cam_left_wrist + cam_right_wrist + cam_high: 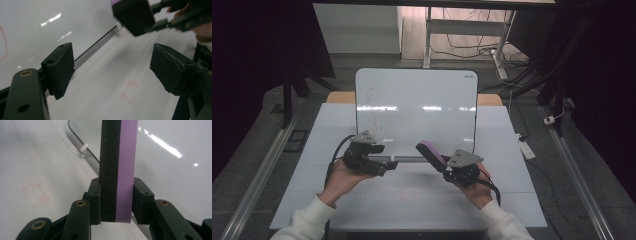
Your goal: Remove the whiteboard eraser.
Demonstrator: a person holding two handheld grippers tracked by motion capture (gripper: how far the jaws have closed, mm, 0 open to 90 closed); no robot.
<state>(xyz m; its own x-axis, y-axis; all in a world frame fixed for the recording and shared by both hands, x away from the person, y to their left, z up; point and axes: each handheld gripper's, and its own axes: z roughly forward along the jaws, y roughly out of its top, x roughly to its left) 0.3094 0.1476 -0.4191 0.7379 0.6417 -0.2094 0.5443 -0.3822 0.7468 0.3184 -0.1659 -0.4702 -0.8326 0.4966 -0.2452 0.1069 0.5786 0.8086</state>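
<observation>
Right tool clenched on purple-backed eraser, felt side clear, likely for wiping whiteboard just ahead. Left tool released, empty, low over table beside board's bottom edge.

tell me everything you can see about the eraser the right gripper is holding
The eraser is a flat rectangular block in two layers: a purple backing and a thicker black layer that looks like coarse foam or felt. The right gripper is shut on it, its jaws pressing the two broad faces near one end, so most of the block sticks out past them. In the high view it is held clear of the table, angled up and towards the lower edge of the whiteboard, without touching either.
</observation>
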